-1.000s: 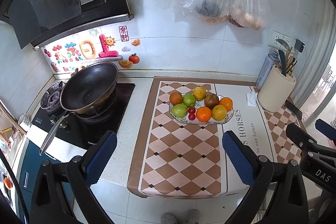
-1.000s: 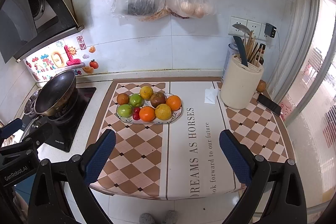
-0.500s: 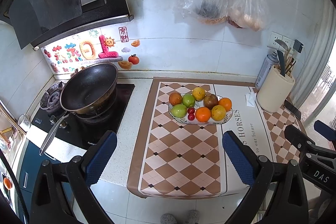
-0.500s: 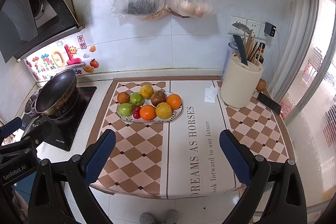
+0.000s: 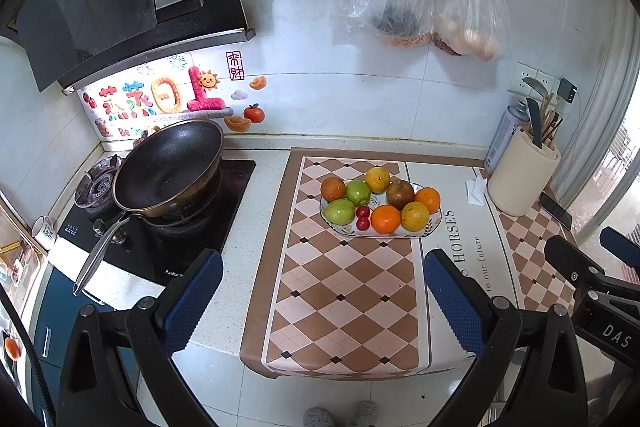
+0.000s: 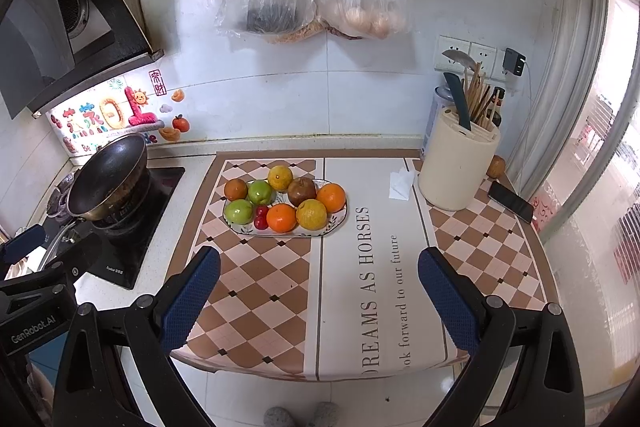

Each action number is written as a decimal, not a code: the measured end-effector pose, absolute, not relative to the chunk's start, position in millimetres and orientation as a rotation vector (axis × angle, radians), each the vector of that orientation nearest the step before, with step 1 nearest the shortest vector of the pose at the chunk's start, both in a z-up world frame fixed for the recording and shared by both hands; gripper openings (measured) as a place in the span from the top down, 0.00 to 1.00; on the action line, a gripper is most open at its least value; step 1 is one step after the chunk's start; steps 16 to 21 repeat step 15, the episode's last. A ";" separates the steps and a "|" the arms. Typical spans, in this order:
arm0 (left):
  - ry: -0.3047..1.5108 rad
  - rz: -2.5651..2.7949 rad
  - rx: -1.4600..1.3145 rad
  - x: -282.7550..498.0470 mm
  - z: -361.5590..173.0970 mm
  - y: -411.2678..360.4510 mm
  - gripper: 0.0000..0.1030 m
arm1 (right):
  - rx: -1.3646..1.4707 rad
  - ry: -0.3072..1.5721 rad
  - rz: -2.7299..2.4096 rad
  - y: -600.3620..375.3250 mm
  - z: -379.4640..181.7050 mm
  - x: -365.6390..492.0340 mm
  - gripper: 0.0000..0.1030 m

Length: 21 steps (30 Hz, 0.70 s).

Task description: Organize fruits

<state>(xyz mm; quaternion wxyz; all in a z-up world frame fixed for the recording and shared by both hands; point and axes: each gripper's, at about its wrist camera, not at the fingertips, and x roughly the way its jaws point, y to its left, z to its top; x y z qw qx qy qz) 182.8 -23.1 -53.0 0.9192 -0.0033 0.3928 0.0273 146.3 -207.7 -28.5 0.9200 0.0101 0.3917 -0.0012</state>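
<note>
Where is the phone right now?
In the right wrist view the phone lies flat at the counter's far right edge, just right of the cream utensil holder, near the window.

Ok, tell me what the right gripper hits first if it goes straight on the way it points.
Probably the patterned mat on the counter. The right gripper, open and empty, is aimed at bare mat just short of the fruit plate. Aimed slightly higher, it would meet the plate's front oranges first; depth is unclear.

Brown-and-cream checked mat [image 5: 352,291], black wok [image 5: 168,167], green guavas [image 5: 340,211] (two), blue-padded tool [image 6: 320,303]
</note>
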 end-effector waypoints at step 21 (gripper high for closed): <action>0.808 0.048 -0.022 187.0 -50.3 -30.1 0.00 | 0.011 0.799 -0.003 -207.0 -23.6 146.6 0.02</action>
